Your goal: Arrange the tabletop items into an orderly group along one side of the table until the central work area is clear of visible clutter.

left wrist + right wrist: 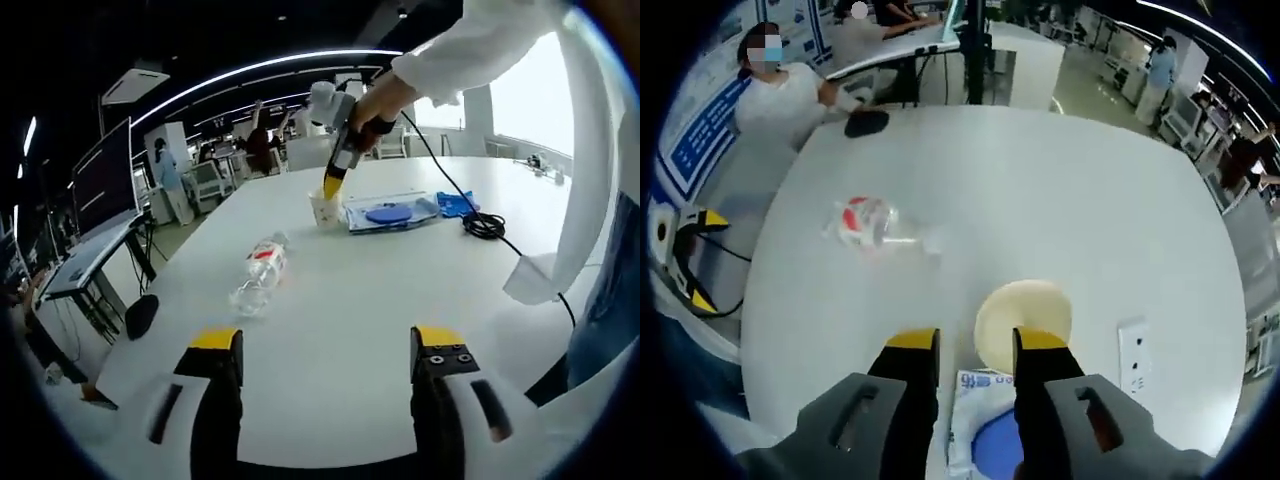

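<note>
Jaws of the left gripper stand wide apart with nothing between them, low over the near edge of the white table. Ahead of them a clear plastic bottle with a red label lies on its side, well apart from the other things. Farther across, the right gripper, held by a hand in a white sleeve, points down at a small paper cup standing upright. Just beside the cup lies a clear packet with a blue disc, then a blue wrapper and a coiled black cable.

In the right gripper view, the right gripper has its jaws partly open, their yellow tips either side of the near rim of the cup; whether they press on it cannot be told. The packet lies under the jaws, the bottle lies off towards the far side, and a white outlet plate sits in the table surface near the cup
</note>
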